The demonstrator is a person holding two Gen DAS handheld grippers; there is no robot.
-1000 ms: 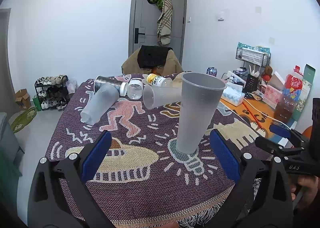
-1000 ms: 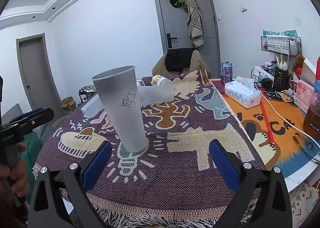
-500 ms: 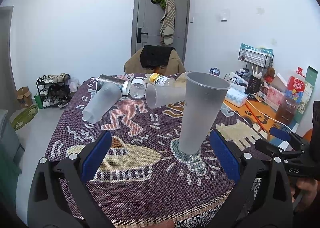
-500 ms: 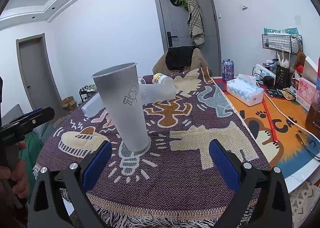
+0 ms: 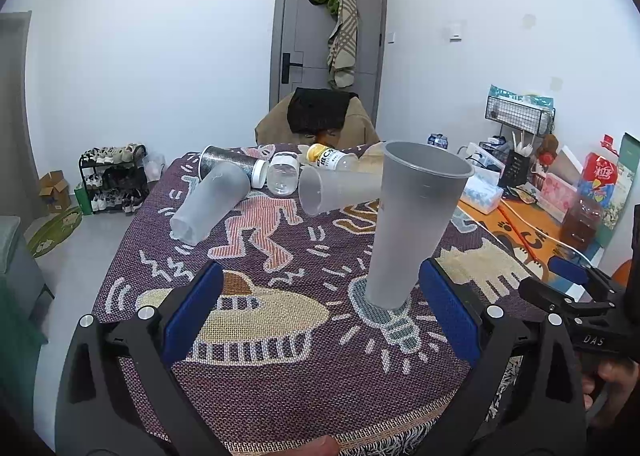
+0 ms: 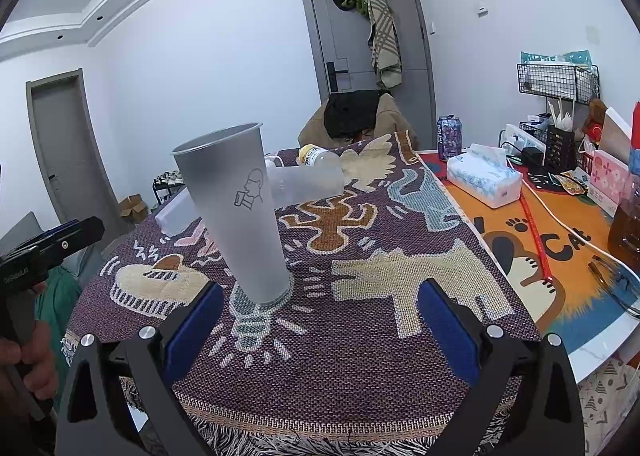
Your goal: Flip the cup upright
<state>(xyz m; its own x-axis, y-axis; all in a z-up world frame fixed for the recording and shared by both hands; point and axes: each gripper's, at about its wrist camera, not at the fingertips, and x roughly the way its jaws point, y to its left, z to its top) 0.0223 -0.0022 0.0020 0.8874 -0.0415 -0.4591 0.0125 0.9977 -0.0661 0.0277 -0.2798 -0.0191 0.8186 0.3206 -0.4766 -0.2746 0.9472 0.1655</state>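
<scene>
Left wrist view shows your frosted cup standing upright, mouth up, on the woven cloth over the counter, at about 1 o'clock from your left gripper; its jaws are spread wide, gripping nothing. Your right gripper is likewise released, the cup at its 11 o'clock

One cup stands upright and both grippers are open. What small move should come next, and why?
Probably send the left gripper toward the frosted cup lying on its side on the tablecloth. The grey cup already stands mouth up, untouched, and the right gripper is open too.
</scene>
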